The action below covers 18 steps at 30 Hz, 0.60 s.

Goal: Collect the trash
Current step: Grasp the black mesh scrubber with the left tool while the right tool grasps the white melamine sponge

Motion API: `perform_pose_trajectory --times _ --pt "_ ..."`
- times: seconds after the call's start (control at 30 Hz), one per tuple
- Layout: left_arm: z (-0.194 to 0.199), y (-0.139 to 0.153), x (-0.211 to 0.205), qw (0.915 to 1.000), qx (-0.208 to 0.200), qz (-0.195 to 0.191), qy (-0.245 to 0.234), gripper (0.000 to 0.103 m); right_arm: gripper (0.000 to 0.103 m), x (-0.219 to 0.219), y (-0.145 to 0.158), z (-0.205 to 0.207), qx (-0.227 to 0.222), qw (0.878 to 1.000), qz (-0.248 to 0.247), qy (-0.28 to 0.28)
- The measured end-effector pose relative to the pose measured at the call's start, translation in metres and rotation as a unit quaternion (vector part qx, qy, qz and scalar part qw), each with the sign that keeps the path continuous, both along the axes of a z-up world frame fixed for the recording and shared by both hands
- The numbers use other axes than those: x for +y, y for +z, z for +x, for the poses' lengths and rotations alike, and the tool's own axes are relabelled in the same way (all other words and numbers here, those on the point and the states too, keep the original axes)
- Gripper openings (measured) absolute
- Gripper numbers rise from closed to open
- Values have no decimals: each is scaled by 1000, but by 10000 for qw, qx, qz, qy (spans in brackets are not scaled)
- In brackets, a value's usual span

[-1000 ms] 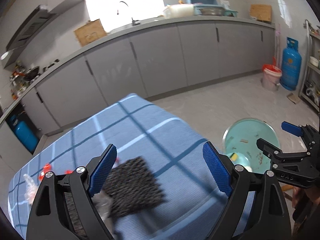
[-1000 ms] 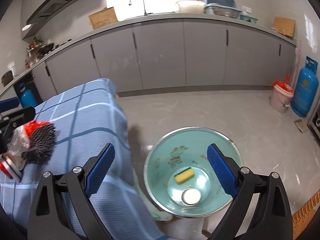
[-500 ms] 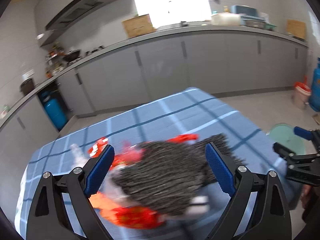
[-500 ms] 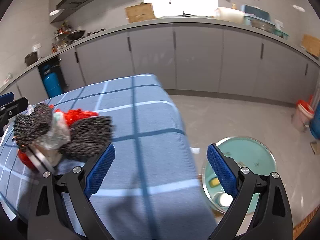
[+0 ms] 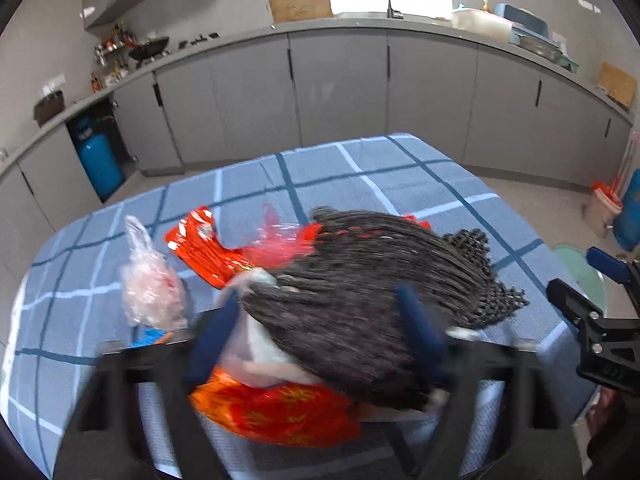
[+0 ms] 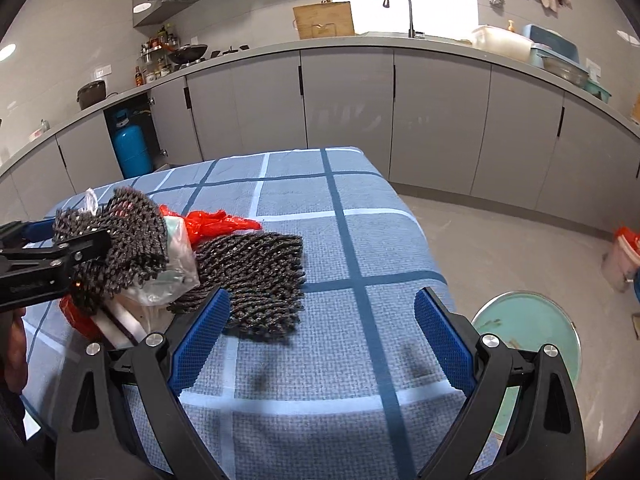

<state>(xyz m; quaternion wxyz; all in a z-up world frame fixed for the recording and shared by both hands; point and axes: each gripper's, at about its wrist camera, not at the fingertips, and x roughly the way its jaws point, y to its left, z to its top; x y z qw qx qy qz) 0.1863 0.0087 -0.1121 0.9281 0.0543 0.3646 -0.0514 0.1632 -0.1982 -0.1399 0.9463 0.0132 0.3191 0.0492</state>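
Observation:
A heap of trash lies on the blue checked tablecloth (image 5: 360,168). It holds black knitted mesh (image 5: 360,280), red wrappers (image 5: 208,244) and a clear plastic bag (image 5: 148,288). My left gripper (image 5: 316,336) is blurred and its jaws are closing, with the mesh wad filling the gap and touching both blue pads. In the right wrist view the left gripper (image 6: 60,236) sits in a bunched part of the mesh, and a flat part of the mesh (image 6: 256,276) lies on the cloth. My right gripper (image 6: 320,344) stands open over bare cloth, just right of the mesh.
A green basin (image 6: 528,332) sits on the floor to the right of the table. Grey cabinets run along the back wall, with a blue gas cylinder (image 6: 130,148) in a niche at the left. A red-rimmed bucket (image 6: 624,256) stands far right.
Both grippers swung left from the floor basin toward the table. The left gripper came over the trash heap and its jaws narrowed around the black mesh. The right gripper stayed open.

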Motion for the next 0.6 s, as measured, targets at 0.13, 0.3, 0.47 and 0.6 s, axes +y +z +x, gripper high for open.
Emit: perform_pose_trajectory --times 0.13,0.3,0.47,0.6 --pt "-2 2 5 9999 23 -158 -45 11 93 4 -1 1 26 10000 4 38" --pt "-13 28 27 9991 -266 -315 44 11 93 22 4 0 3 9996 85 277" --pt "-28 41 54 9975 -570 -90 418 10 93 51 10 -6 -53 9974 170 701" --pt "-36 41 74 9943 -722 186 765 10 93 77 6 -9 25 9935 187 1122"
